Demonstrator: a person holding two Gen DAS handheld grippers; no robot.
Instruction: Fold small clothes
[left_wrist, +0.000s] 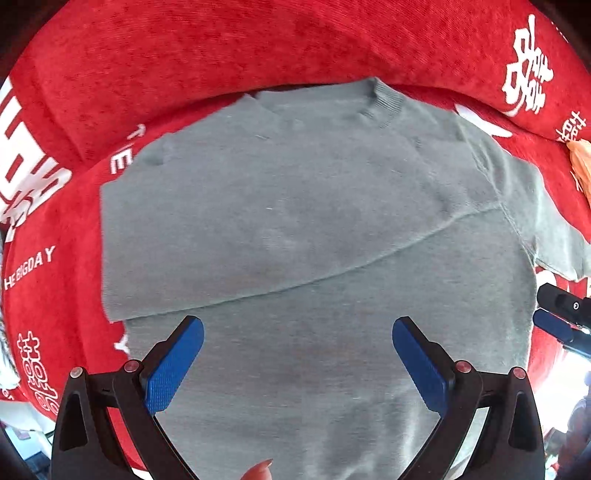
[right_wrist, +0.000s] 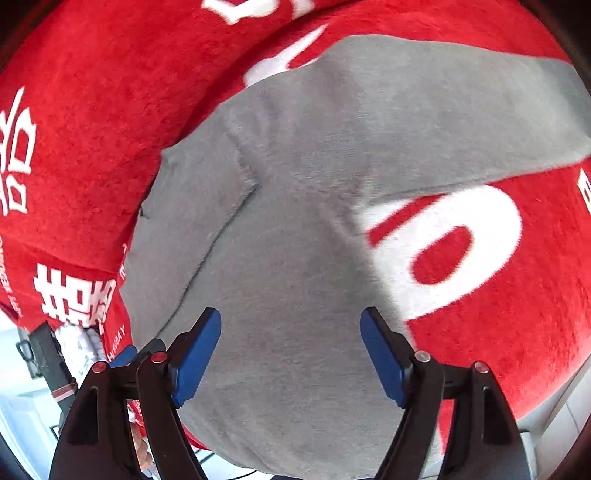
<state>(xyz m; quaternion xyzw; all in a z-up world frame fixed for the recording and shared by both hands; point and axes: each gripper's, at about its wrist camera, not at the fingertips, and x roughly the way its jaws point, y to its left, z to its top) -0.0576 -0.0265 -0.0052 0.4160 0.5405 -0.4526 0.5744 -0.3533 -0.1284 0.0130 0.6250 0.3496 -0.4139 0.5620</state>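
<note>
Shirt (left_wrist: 303, 236) on red blanket (left_wrist: 184, 55)

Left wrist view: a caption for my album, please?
Open left gripper hovers over a half-folded grey T-shirt on a red blanket.

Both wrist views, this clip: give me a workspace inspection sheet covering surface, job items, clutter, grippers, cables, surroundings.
Surface: red cover with white printed characters and lettering, plush and rumpled.
Job's things: one grey T-shirt lying on the cover, collar at the far side; one side folded inward across the body, the other sleeve spread out flat.
Clutter: an orange scrap at the right edge, unclear what.
Grippers: left gripper open above the shirt, nothing between its blue fingers; right gripper open, empty, over the shirt.
Cables: nothing seen for certain.
Surroundings: bright, blurred edges below the cover; not identifiable.
</note>
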